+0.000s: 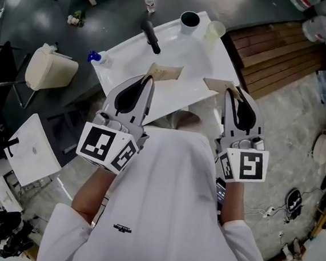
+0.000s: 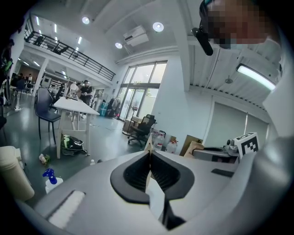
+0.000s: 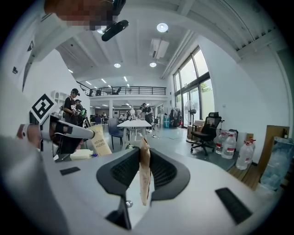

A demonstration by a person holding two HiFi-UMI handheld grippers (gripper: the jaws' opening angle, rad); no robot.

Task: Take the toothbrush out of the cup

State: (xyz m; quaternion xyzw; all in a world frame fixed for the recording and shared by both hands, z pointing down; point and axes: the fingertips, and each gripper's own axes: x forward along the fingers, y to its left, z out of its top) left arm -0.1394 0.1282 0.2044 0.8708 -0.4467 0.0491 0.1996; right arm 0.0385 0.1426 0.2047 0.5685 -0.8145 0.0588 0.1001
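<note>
While the left tool (image 1: 150,81) clenches a brown paper (image 1: 165,73) and the right tool (image 1: 231,93) a second paper (image 1: 218,85) over the table (image 1: 181,57), a dark cup (image 1: 190,19) stands at its far edge, its contents too small to tell.

The near edge of the table (image 1: 187,54) is hidden under the person's white shirt (image 1: 168,191), the left gripper (image 1: 150,81) and the right gripper (image 1: 231,93). Each gripper covers the lower part of the paper pinched in its jaws, the left brown paper (image 1: 165,72) and the right brown paper (image 1: 217,84), so whether the two join into one piece cannot be told. The inside of the dark cup (image 1: 190,19) at the table's far corner is too small to read, and the black thing (image 1: 151,36) near the far edge is too small to name.
</note>
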